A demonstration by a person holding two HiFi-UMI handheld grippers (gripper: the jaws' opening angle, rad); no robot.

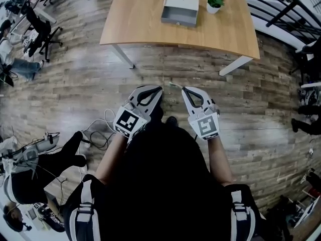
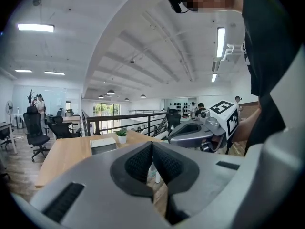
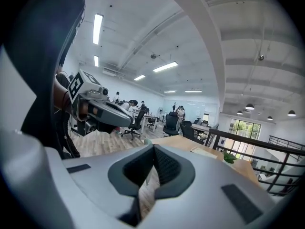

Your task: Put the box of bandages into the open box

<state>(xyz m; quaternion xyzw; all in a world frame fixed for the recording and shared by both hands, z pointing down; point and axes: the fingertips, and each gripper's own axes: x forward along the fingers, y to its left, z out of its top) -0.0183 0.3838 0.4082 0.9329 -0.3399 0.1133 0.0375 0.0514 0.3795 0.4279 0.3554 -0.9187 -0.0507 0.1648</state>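
Note:
On the wooden table (image 1: 145, 24) at the far side of the head view stands a grey open box (image 1: 179, 9); it also shows in the left gripper view as the grey box (image 2: 103, 144) and in the right gripper view as the grey box (image 3: 206, 151). I see no box of bandages in any view. My left gripper (image 1: 159, 88) and right gripper (image 1: 184, 89) hang side by side over the floor, well short of the table. Both are shut with nothing between the jaws, which meet in the left gripper (image 2: 152, 145) and right gripper (image 3: 154, 148) views.
A small potted plant (image 1: 214, 2) stands beside the open box. Office chairs (image 1: 42, 34) sit at the left, a black railing (image 1: 281, 14) runs at the right, and cables (image 1: 98, 132) lie on the wood floor. A person (image 1: 30, 177) sits at lower left.

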